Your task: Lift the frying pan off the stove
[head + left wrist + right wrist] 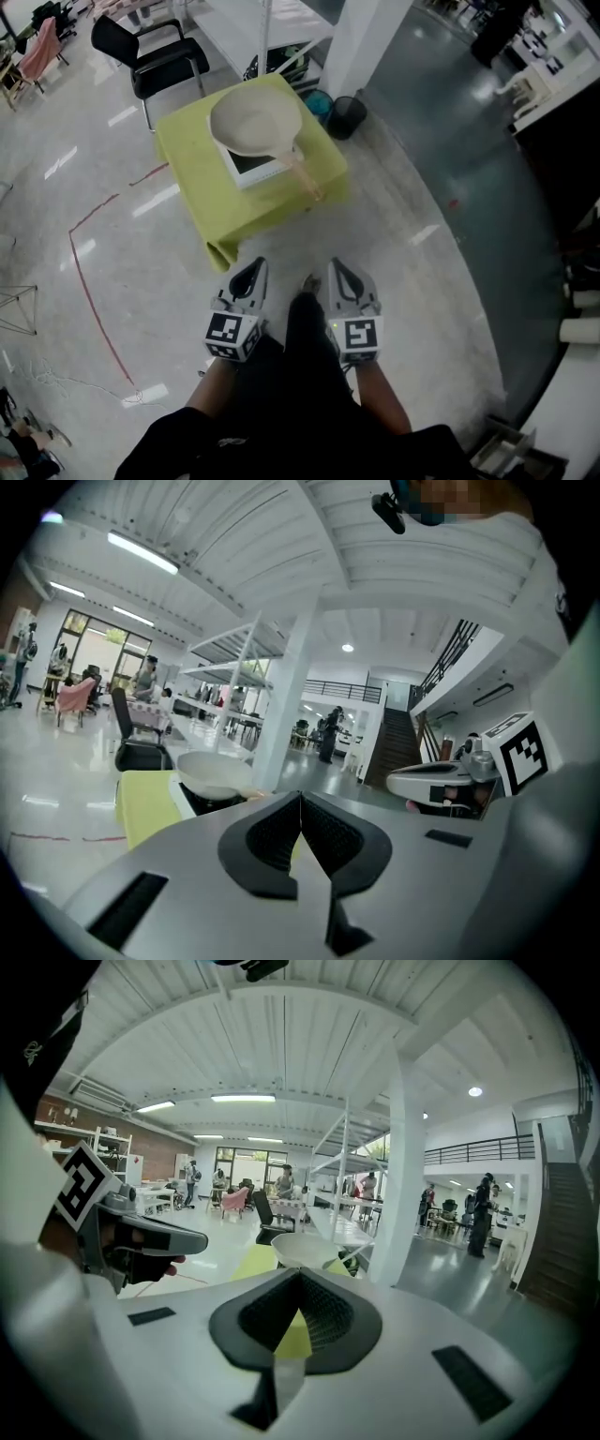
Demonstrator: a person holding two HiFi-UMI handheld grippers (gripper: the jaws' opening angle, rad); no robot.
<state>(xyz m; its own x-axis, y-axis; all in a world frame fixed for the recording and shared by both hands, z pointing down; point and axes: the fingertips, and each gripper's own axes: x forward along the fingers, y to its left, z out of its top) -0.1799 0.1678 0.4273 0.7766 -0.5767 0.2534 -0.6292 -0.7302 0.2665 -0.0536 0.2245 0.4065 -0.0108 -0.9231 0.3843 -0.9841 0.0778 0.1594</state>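
A cream frying pan (255,121) with a wooden handle (307,178) rests on a white stove (251,167) on a small table with a yellow-green cloth (197,159). The handle points toward me, to the right. Both grippers are held low in front of my body, well short of the table. My left gripper (249,275) is shut and empty. My right gripper (341,275) is shut and empty too. In the left gripper view the pan (214,773) sits ahead, left of the shut gripper (301,801). In the right gripper view the pan (302,1249) lies just beyond the shut gripper (300,1277).
A black chair (155,56) stands behind the table at the left. A white pillar (366,37) and a dark bin (347,114) are behind it at the right. Red tape lines (89,281) mark the glossy floor at the left. White shelving (253,23) stands further back.
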